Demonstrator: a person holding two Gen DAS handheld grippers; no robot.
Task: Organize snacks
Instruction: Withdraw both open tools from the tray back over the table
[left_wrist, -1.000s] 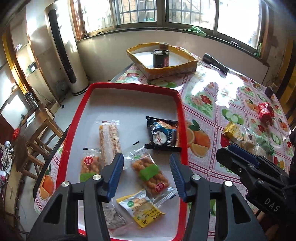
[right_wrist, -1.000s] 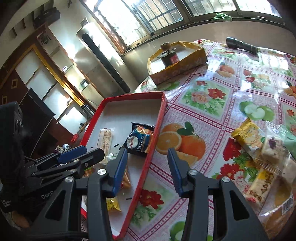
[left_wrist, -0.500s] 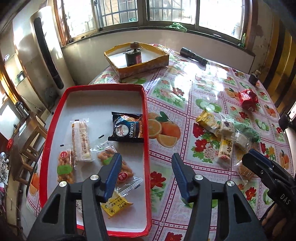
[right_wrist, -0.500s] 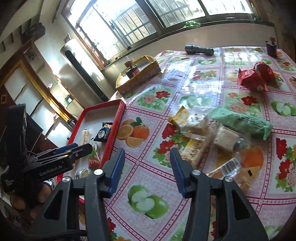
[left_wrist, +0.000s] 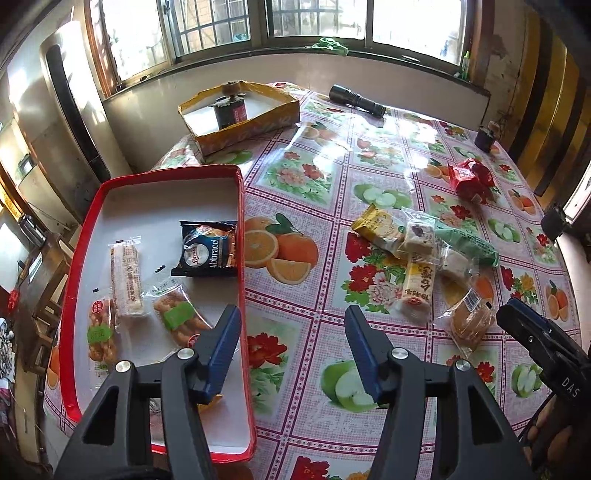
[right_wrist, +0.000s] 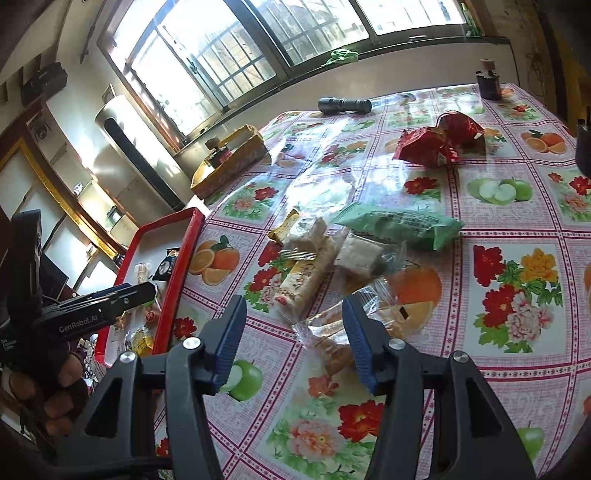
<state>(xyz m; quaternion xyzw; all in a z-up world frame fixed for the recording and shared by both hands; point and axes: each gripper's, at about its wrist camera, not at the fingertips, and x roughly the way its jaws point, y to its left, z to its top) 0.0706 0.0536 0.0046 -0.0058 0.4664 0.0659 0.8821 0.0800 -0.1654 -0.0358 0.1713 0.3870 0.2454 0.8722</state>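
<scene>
A red tray (left_wrist: 167, 172) lies at the table's left edge and holds a dark blue Abbracci packet (left_wrist: 207, 251), a long pale bar (left_wrist: 127, 280) and two twisted-dough packets (left_wrist: 181, 321). A loose pile of snacks lies to its right: yellow packet (left_wrist: 376, 225), green packet (right_wrist: 402, 223), cream bar (right_wrist: 306, 280), clear-wrapped pastry (right_wrist: 332, 332). Two red packets (right_wrist: 436, 142) lie farther back. My left gripper (left_wrist: 291, 332) hovers by the tray's right rim, jaws opening, nothing between them. My right gripper (right_wrist: 294, 321) hangs over the pile's near edge, jaws opening; the pastry wrapper lies under them, ungripped.
A yellow cardboard box (left_wrist: 251, 127) with a dark can (left_wrist: 231, 112) stands at the back. A black flashlight (left_wrist: 356, 99) and a small dark jar (left_wrist: 485, 136) lie near the far edge. The table drops off just left of the tray, with wooden furniture below.
Both grippers have swung right, away from the tray and toward the snack pile. Both pairs of jaws stand wider than before. Nothing was picked up.
</scene>
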